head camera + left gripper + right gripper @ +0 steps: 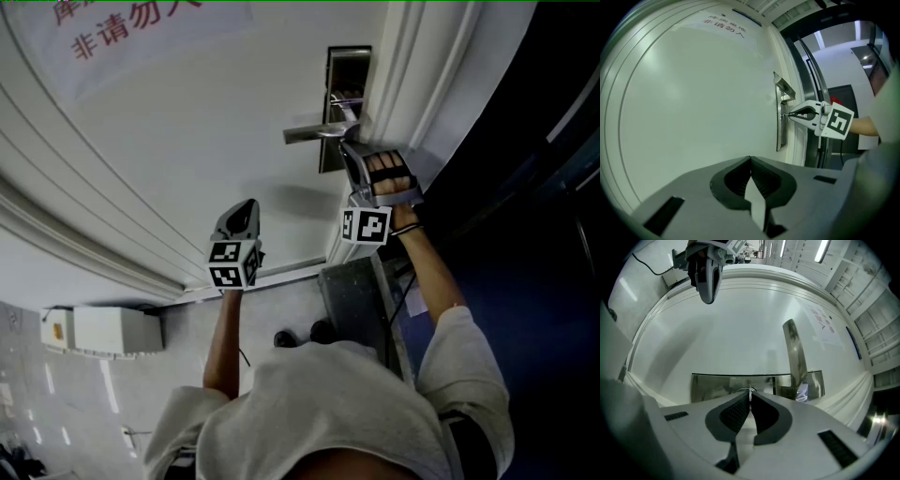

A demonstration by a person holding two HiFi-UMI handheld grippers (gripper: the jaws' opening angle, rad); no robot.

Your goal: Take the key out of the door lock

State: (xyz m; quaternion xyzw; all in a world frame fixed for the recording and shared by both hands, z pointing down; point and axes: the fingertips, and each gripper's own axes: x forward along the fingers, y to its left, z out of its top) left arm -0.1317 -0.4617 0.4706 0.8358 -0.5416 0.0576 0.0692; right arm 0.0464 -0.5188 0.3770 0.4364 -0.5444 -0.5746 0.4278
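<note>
We saw one white door (187, 141) filling the upper left of the head view, with one paper notice (141, 23) at the frame's top edge. One metal lock plate (349, 70) sat right of centre near the top, carrying one lever handle (314, 134). There were two grippers. The left gripper (750, 159) hung mid-frame, off the door, its jaws pressed together on nothing. The right gripper (791, 114), just beside the handle, was clenched on the one key (749, 390), which met the plate.

Handle (314, 134) at lock plate (349, 67); bare door (187, 159) leftward
</note>
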